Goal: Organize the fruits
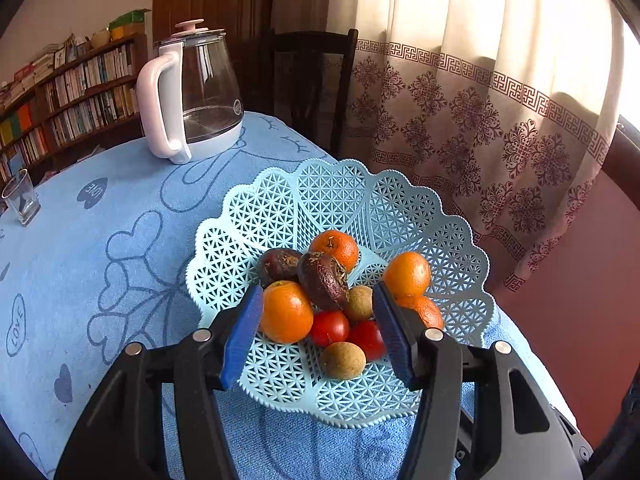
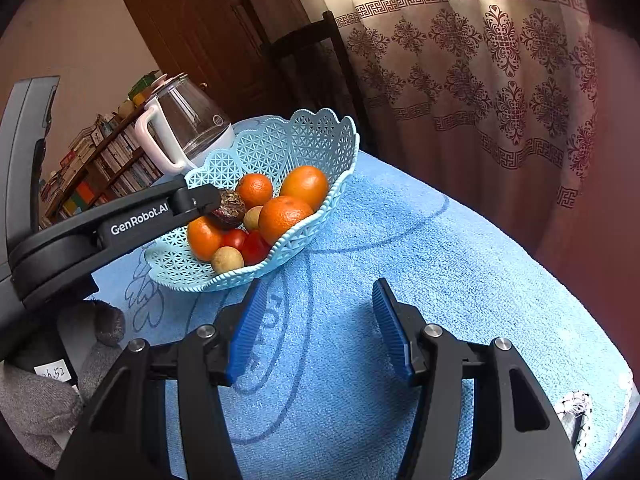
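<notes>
A light blue lattice basket (image 1: 332, 196) on the blue tablecloth holds several oranges, two dark purple wrinkled fruits, two red tomatoes and small brown round fruits. My left gripper (image 1: 317, 290) hangs open over the basket's near side. One dark purple fruit (image 1: 322, 284) lies between its tips on the pile, with gaps to both pads. An orange (image 1: 286, 312) sits close by the left pad. In the right wrist view the left gripper (image 2: 218, 202) reaches in over the basket (image 2: 304, 140) at that dark fruit (image 2: 232, 210). My right gripper (image 2: 317, 284) stands open over bare cloth, nothing between its fingers.
A glass kettle (image 1: 196, 92) with a white handle stands behind the basket, and a drinking glass (image 1: 22, 196) at the far left. A dark chair (image 1: 312, 80) and a patterned curtain (image 1: 480, 112) lie past the table's edge. A grey-gloved hand (image 2: 40, 400) holds the left gripper.
</notes>
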A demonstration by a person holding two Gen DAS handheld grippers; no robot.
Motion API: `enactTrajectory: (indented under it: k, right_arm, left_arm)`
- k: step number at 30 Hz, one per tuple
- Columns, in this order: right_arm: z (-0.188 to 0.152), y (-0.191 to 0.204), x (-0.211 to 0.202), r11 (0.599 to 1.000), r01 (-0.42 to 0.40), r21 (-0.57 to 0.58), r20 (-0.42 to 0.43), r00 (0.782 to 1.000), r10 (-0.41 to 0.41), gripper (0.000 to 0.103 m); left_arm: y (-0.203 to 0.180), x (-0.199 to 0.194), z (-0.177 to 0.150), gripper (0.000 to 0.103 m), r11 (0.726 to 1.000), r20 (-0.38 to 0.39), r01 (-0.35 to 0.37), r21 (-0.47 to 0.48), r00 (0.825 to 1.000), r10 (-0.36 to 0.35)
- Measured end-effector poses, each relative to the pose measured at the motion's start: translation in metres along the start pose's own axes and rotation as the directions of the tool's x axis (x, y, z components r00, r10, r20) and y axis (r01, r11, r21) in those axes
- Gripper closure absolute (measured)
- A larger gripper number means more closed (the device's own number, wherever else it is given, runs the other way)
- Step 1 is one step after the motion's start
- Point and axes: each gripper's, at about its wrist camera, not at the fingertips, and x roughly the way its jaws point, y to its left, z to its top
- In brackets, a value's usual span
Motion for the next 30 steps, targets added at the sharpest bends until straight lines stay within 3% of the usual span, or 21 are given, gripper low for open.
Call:
enactTrajectory:
  k: [5,8,12,24,30]
  right_arm:
    - [0.0,0.001,0.0,1.0,0.005,-0.004,-0.001,1.0,-0.005,0.046]
    - [0.0,0.001,0.0,1.0,0.008,-0.006,-0.002,1.0,-0.008,0.046]
    - [-0.001,0.002,0.0,1.0,0.011,-0.011,0.001,1.0,-0.011,0.04]
    - [-0.001,0.007,-0.004,0.999,-0.014,-0.036,0.007,1.0,0.014,0.02]
    - [-0.002,0.012,-0.004,0.998,-0.017,-0.064,-0.003,1.0,0.017,0.019]
  left_arm:
    - [0.003,-0.012,-0.004,0.044,0.999,0.025,-0.035,0.002,0.999,0.035]
    - [0.006,-0.018,-0.007,0.038,0.998,0.034,-0.059,-0.004,0.998,0.059]
    - [0.009,-0.026,-0.011,0.019,0.995,0.042,-0.098,-0.007,0.994,0.099]
    - [0.018,-0.046,-0.031,0.013,0.979,0.083,-0.204,0.004,0.976,0.203]
    - [0.028,-0.054,-0.039,0.013,0.973,0.096,-0.229,-0.024,0.968,0.231]
